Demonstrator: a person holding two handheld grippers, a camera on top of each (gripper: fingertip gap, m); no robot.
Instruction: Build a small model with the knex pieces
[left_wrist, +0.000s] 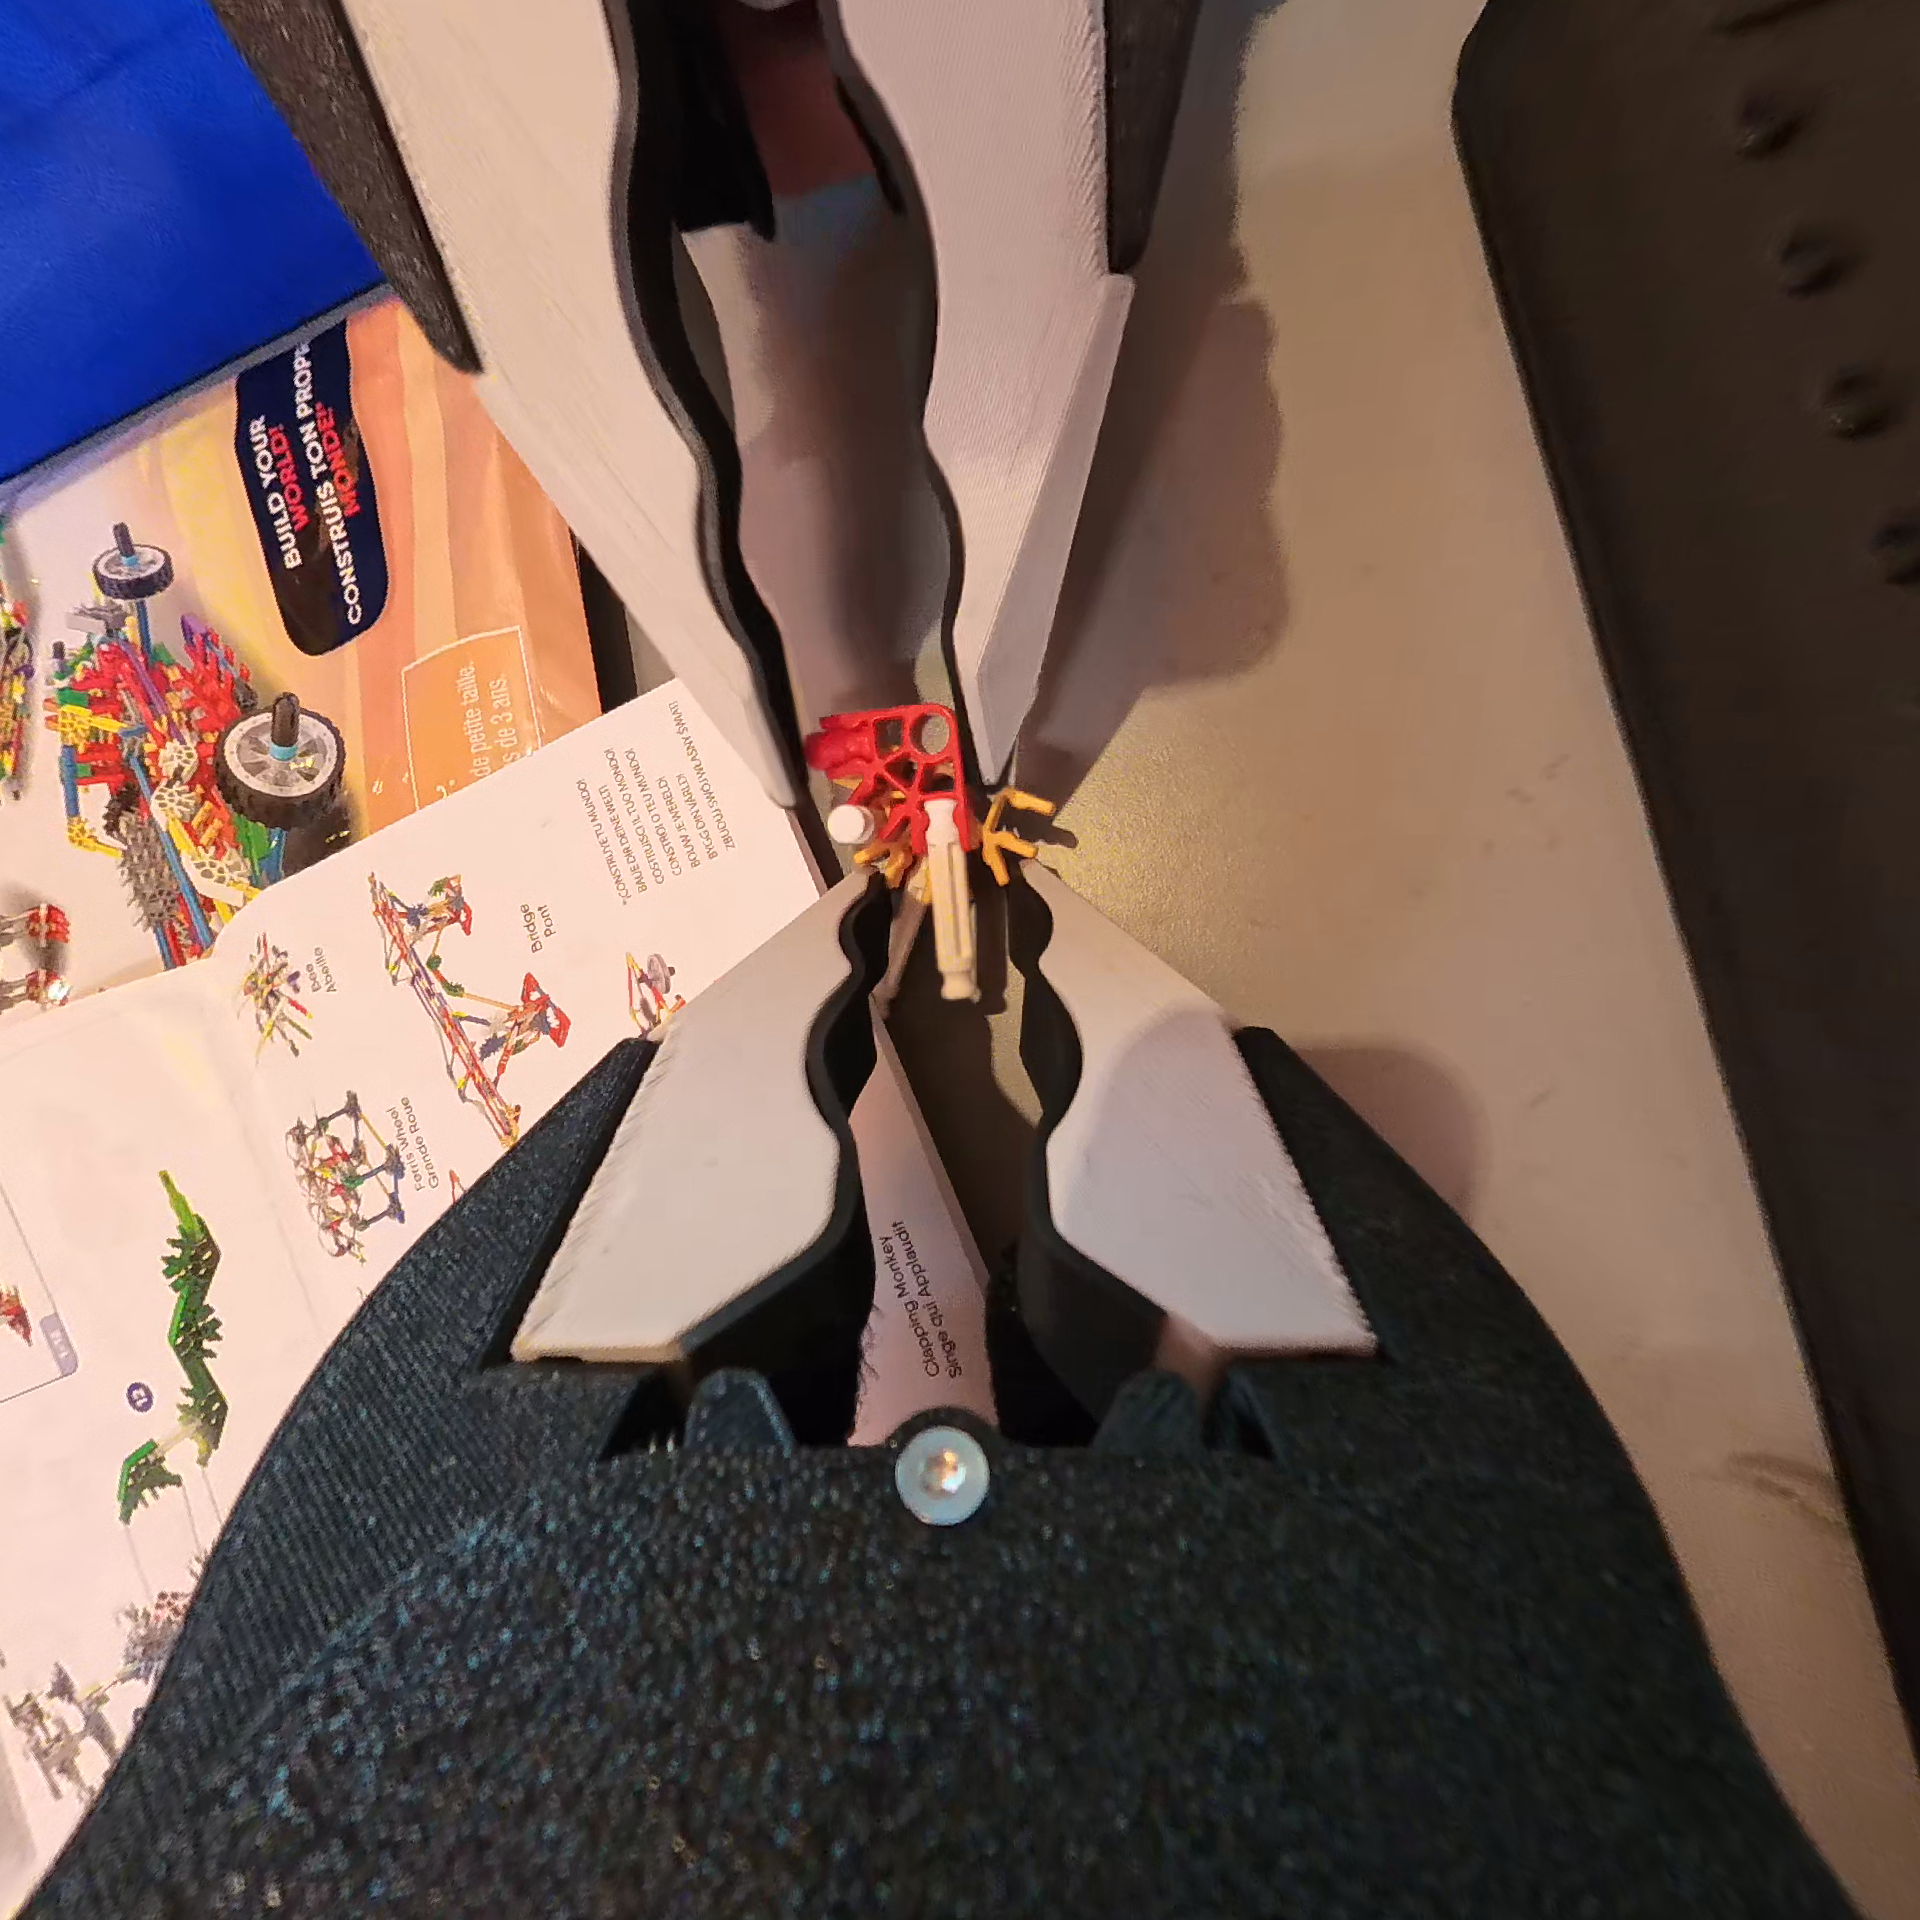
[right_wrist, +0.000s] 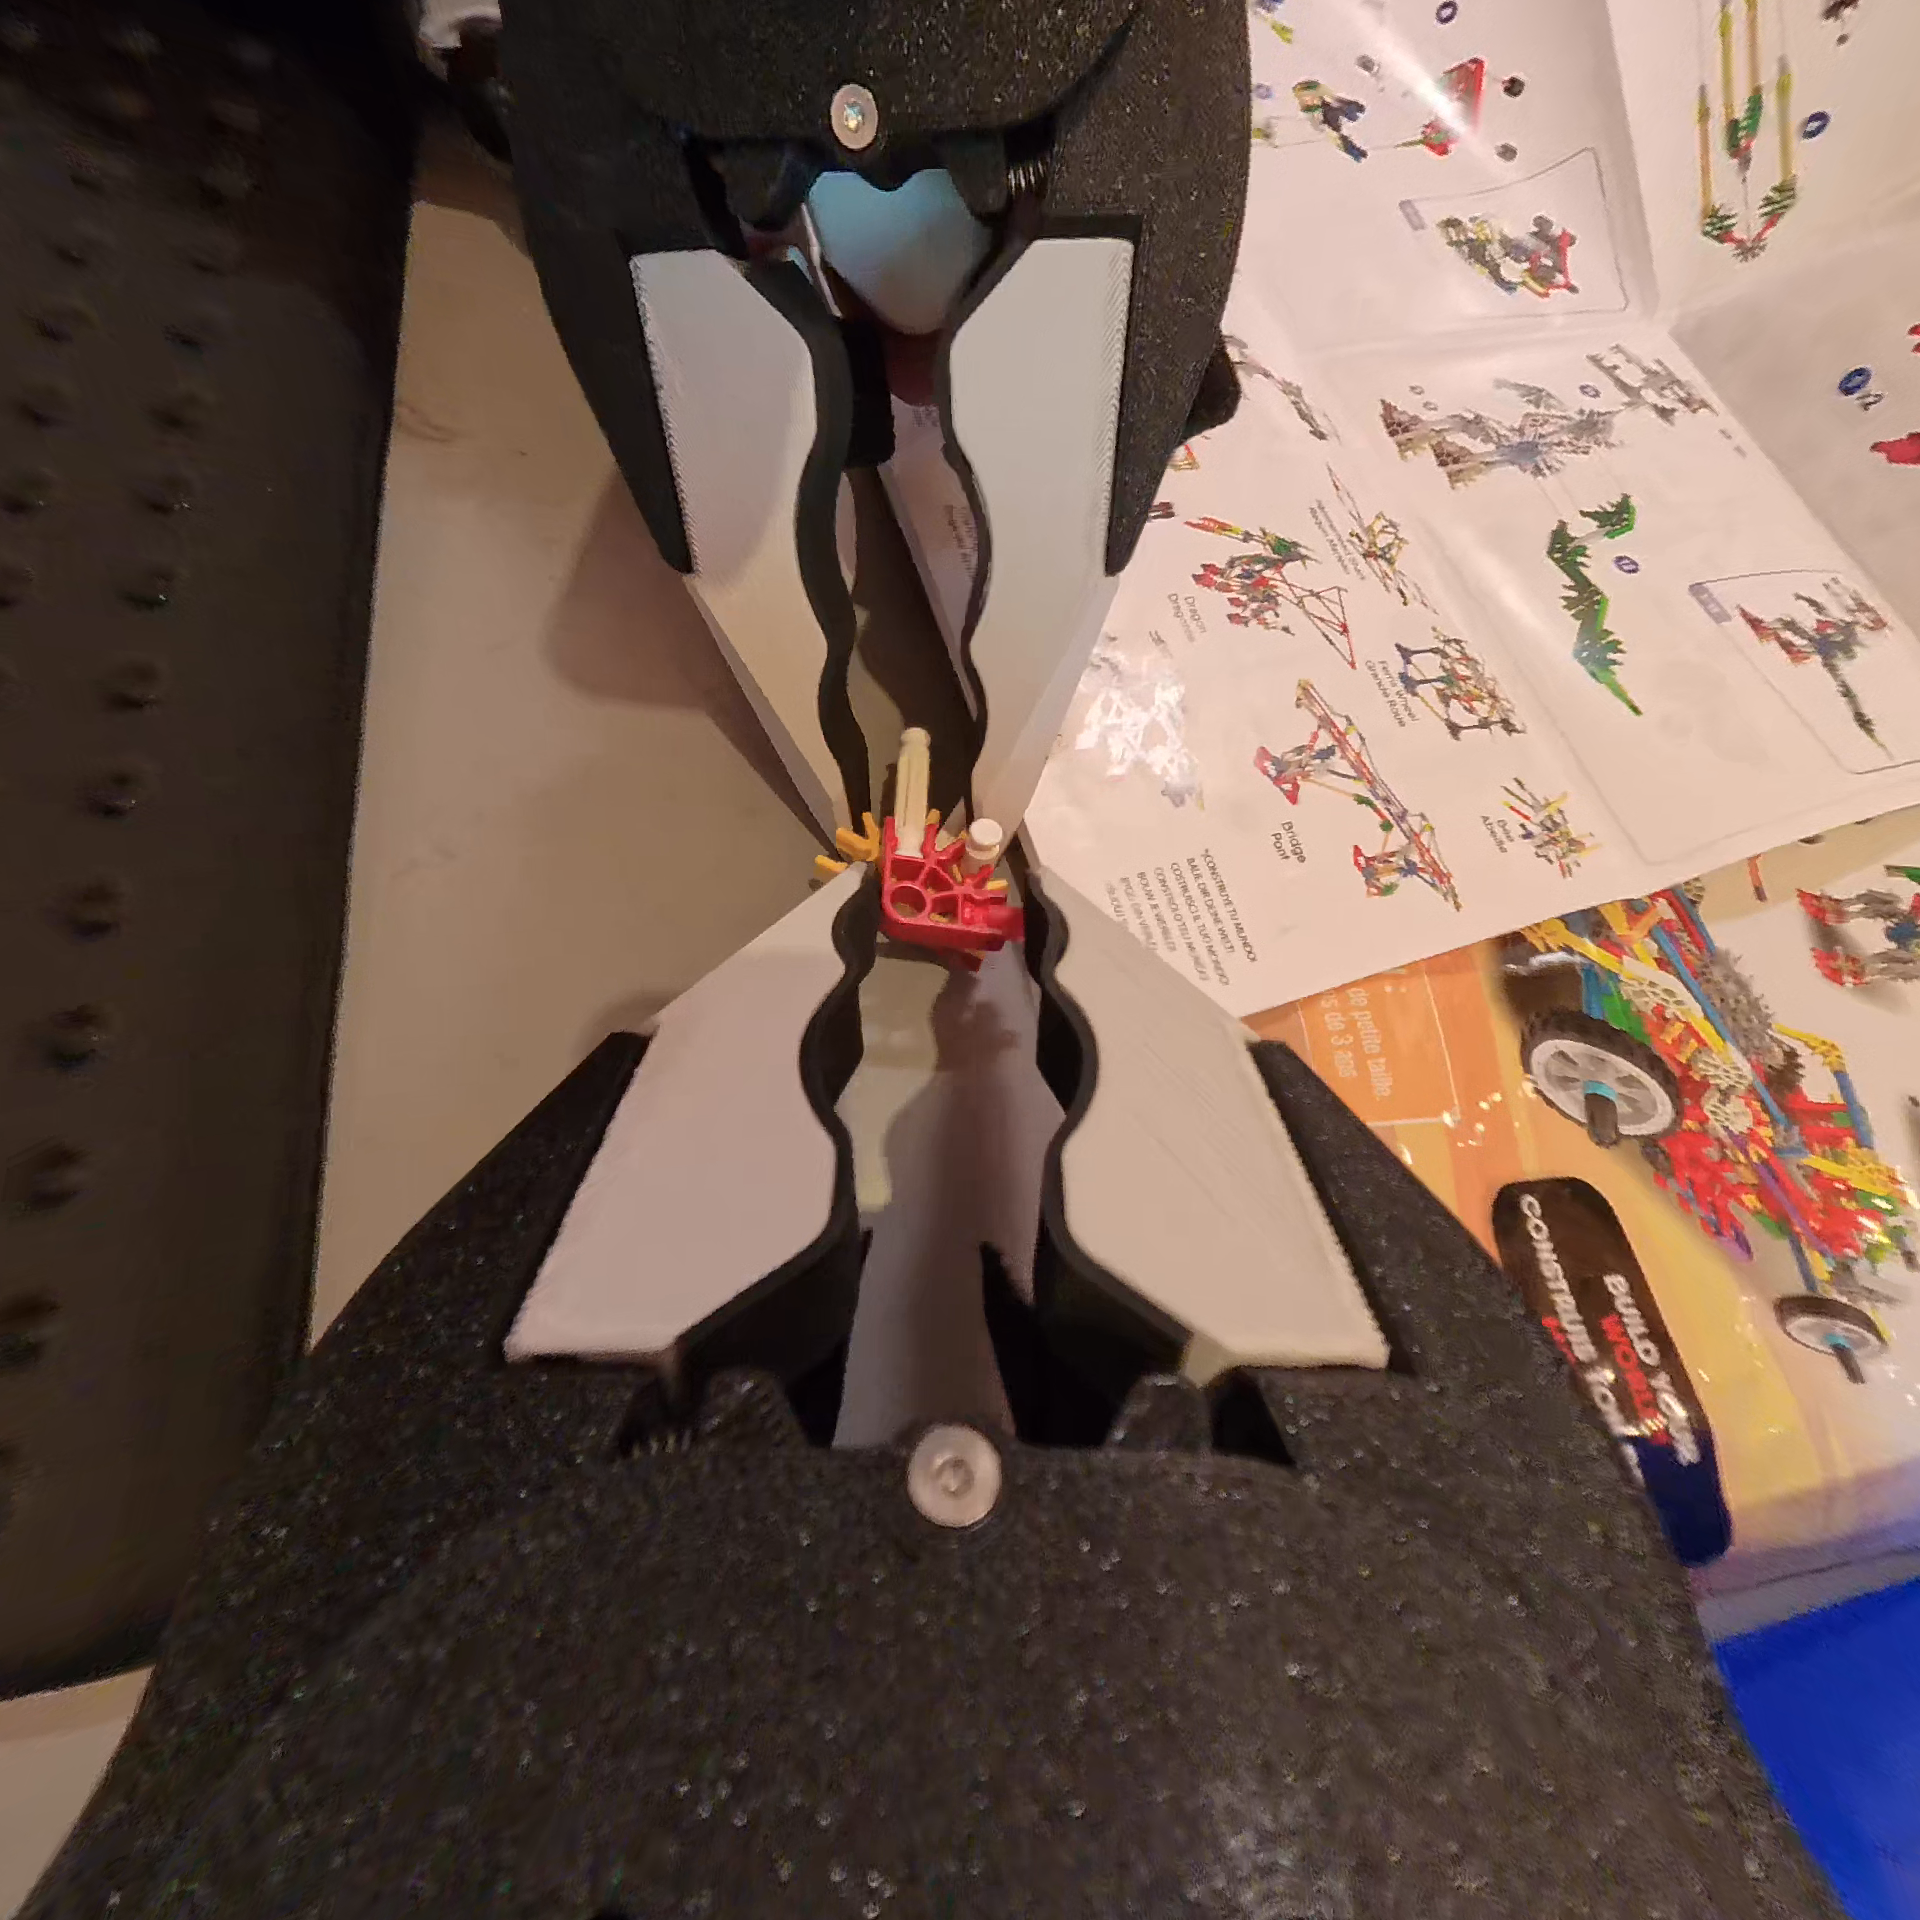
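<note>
Tip to tip: our left claw (left_wrist: 940, 883) pinches the yellow connector (left_wrist: 1013, 826); right claw (right_wrist: 940, 883), at 12 o'clock, clamps the red connector (right_wrist: 940, 894); white rod (left_wrist: 951, 914) points at 6.

The two hand-held grippers meet tip to tip, so no passage remains between them; the gap is filled by a small red, yellow and white plastic rod-and-connector assembly (left_wrist: 914, 821). In the left wrist view, bare beige worktop (left_wrist: 1351, 935) offers open room at 3 o'clock, bounded farther out by a black dimpled mat (left_wrist: 1714, 727). From 8 to 10 o'clock, a flat white printed instruction sheet (left_wrist: 364, 1039) and an orange toy box (left_wrist: 436, 582) cover the surface.
</note>
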